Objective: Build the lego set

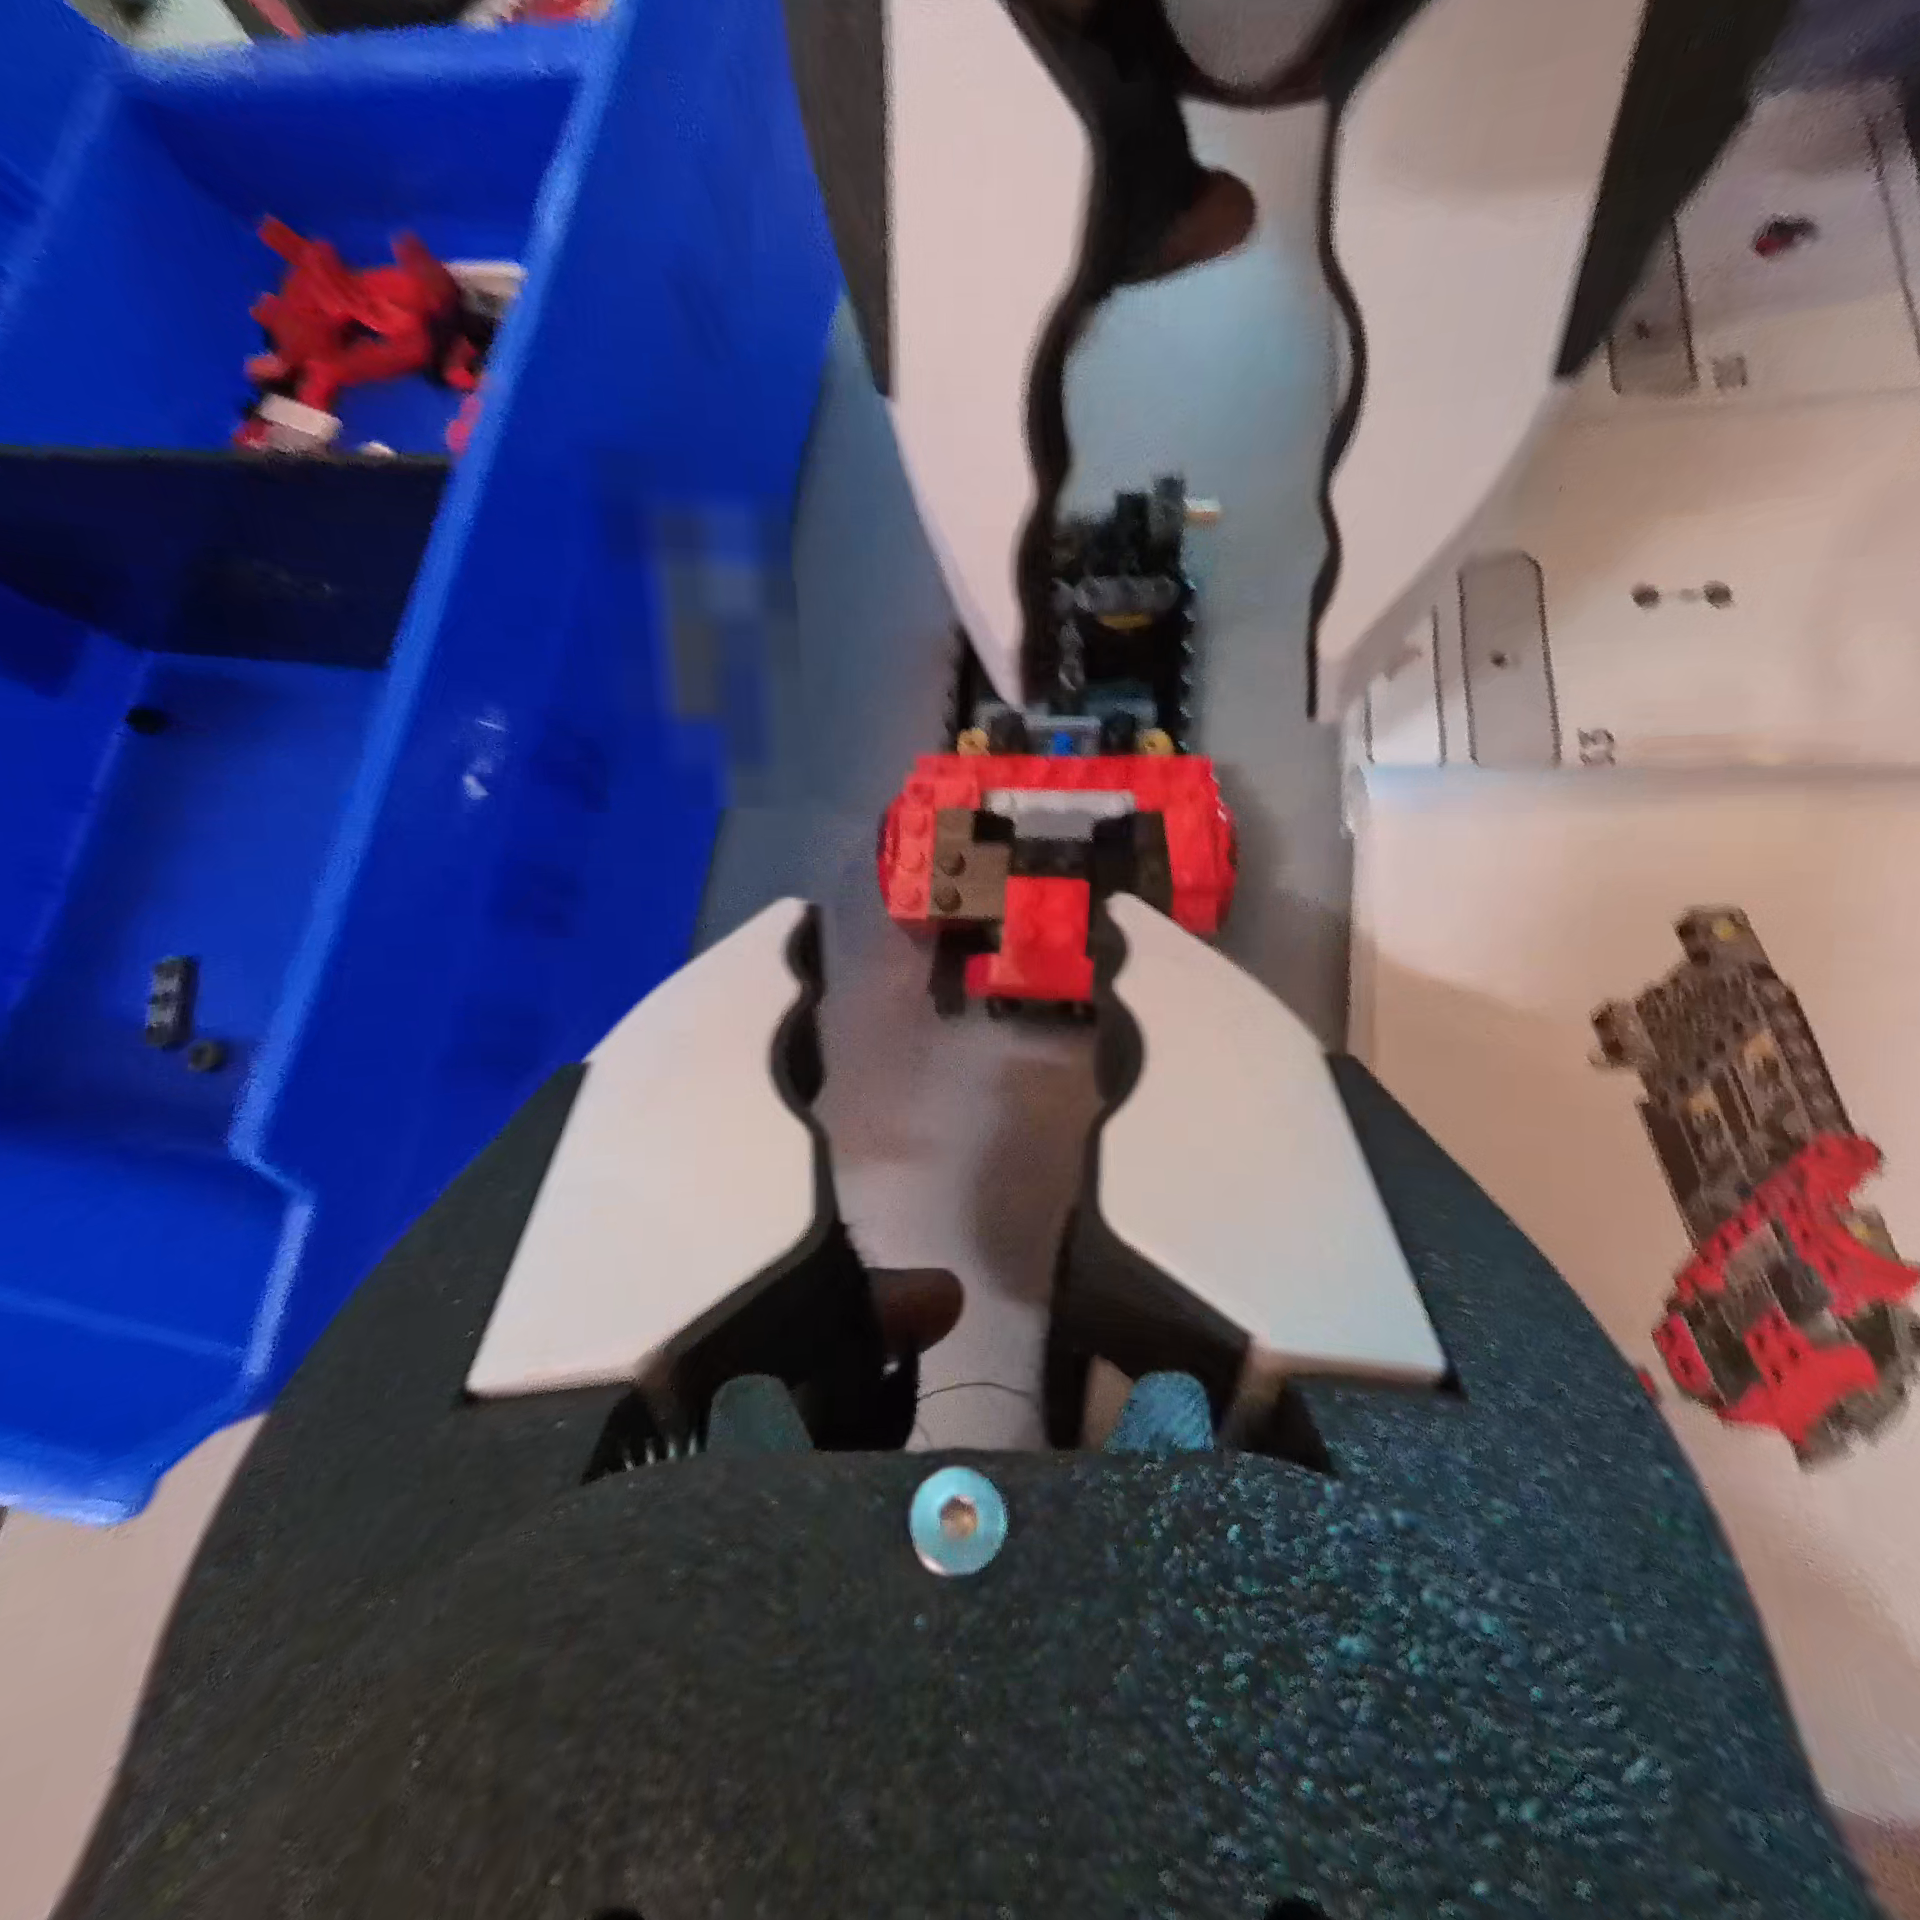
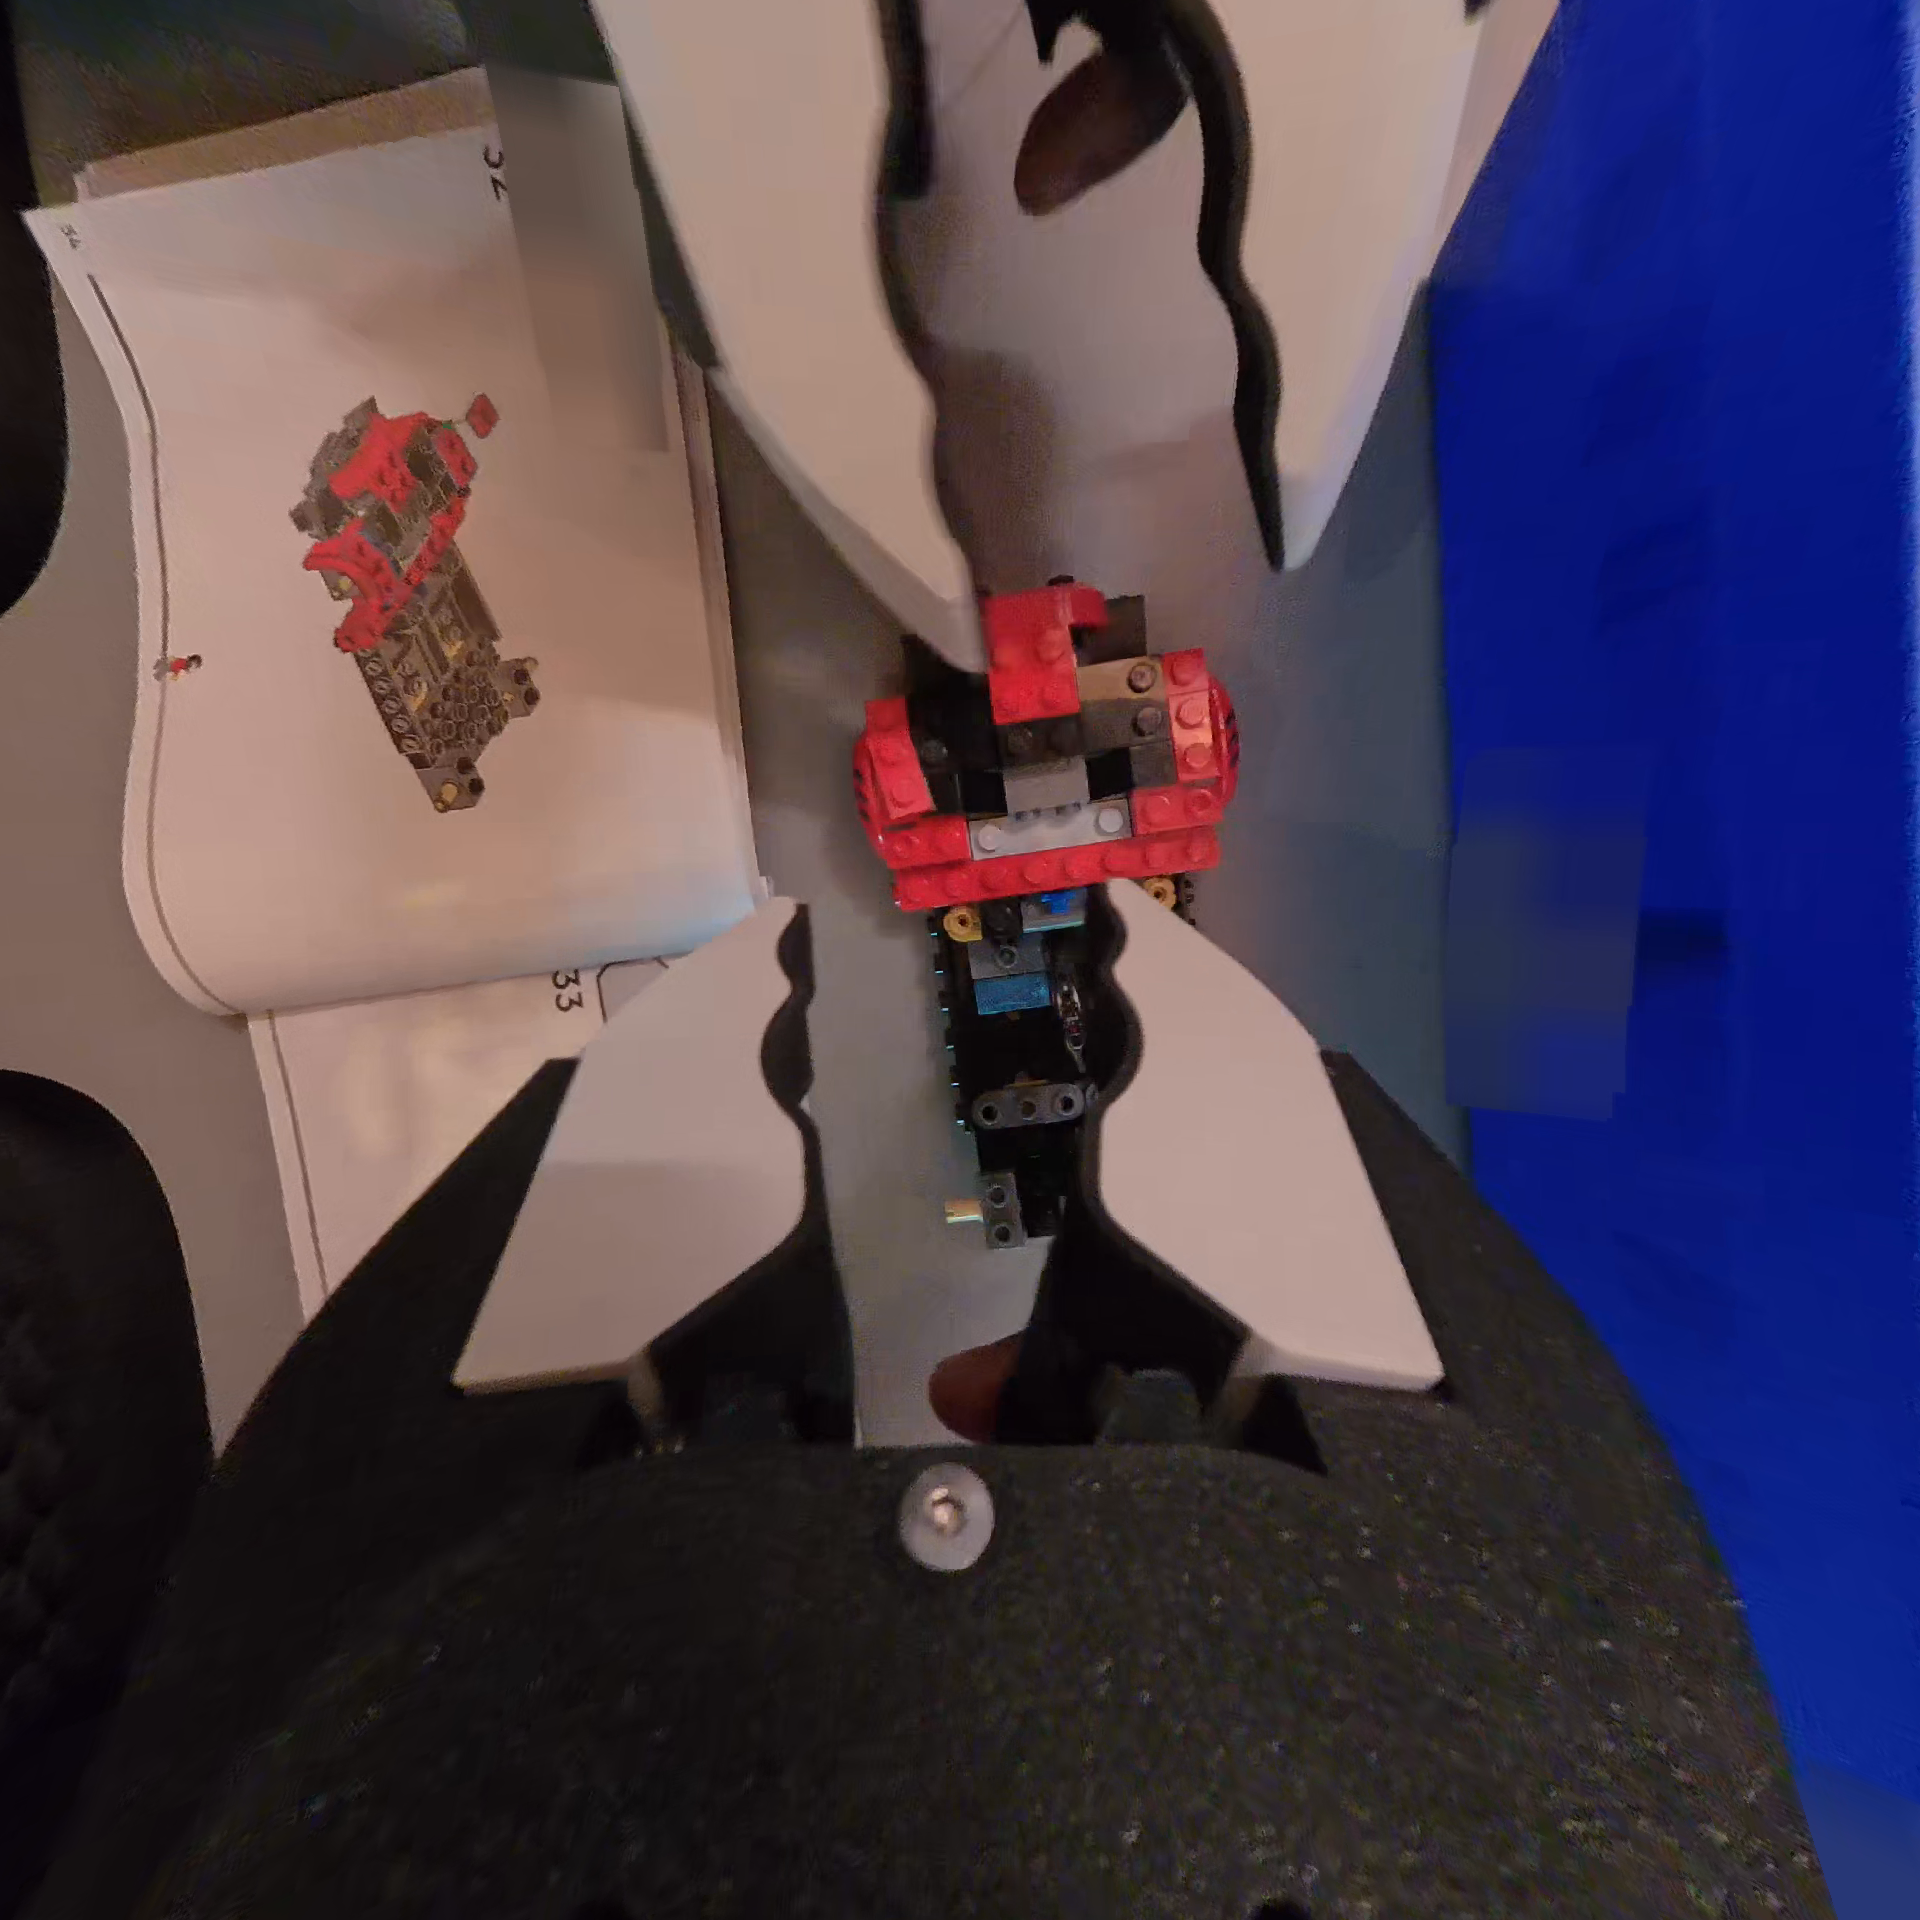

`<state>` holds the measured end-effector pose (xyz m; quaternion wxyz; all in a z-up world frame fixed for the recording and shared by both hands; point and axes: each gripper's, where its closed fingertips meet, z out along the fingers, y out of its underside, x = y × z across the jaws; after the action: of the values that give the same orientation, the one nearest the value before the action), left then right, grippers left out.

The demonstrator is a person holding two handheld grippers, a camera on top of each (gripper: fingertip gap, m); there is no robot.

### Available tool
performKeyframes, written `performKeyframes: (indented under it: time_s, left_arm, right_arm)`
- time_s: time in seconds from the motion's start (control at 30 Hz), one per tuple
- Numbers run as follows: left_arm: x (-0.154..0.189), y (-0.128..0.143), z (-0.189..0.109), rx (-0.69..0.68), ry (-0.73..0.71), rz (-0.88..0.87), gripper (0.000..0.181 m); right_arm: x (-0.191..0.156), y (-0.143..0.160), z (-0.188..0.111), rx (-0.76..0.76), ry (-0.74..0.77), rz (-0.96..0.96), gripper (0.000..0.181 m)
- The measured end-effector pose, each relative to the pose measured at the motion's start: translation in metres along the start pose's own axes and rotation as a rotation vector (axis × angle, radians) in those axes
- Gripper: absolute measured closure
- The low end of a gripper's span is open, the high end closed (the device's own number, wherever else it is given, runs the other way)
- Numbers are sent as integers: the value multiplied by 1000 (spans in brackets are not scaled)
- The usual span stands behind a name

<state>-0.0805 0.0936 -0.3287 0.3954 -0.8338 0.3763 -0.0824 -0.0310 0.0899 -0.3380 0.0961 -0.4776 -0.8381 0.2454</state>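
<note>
A partly built red and black lego car (image 1: pixel 1049 831) lies on the white table between my two grippers, which face each other. My left gripper (image 1: pixel 961 914) is open at the car's red front end. One fingertip (image 1: pixel 1117 920) touches a red brick there and the other stands apart. In the right wrist view the car (image 2: pixel 1039 769) points away. My right gripper (image 2: pixel 961 914) is open and straddles the black rear chassis, with a gap on the left side. Each gripper also shows in the other's view, the right (image 1: pixel 1153 644) and the left (image 2: pixel 1122 603).
A blue divided bin (image 1: pixel 416 727) stands close beside the car and holds loose red pieces (image 1: pixel 353 322) and small black pieces (image 1: pixel 171 997). It fills the right side of the right wrist view (image 2: pixel 1662 727). An open instruction booklet (image 2: pixel 416 831) lies on the other side (image 1: pixel 1507 1039). Across from one pair of fingers to the other is roughly 6 cm.
</note>
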Motion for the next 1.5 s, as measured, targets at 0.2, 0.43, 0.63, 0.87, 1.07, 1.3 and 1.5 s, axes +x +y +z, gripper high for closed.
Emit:
performKeyframes:
  time_s: [0.2,0.43,0.63,0.87,1.07,1.3,1.5]
  left_arm:
    - [20,17,4,-42,128,43,88]
    - [24,24,16,-34,131,85,109]
    - [22,24,19,-22,118,57,105]
    - [19,21,18,-13,112,32,97]
    - [24,12,20,5,176,39,85]
    - [26,14,31,-7,199,45,79]
    - [26,12,32,26,177,49,95]
  right_arm:
    - [6,8,10,-2,11,-15,121]
    - [8,3,3,42,31,-37,129]
    - [5,5,5,29,29,-41,131]
    - [6,4,4,24,39,-45,132]
    - [5,6,4,28,30,-36,133]
    - [5,6,5,33,32,-36,133]
    - [4,0,5,85,42,-57,145]
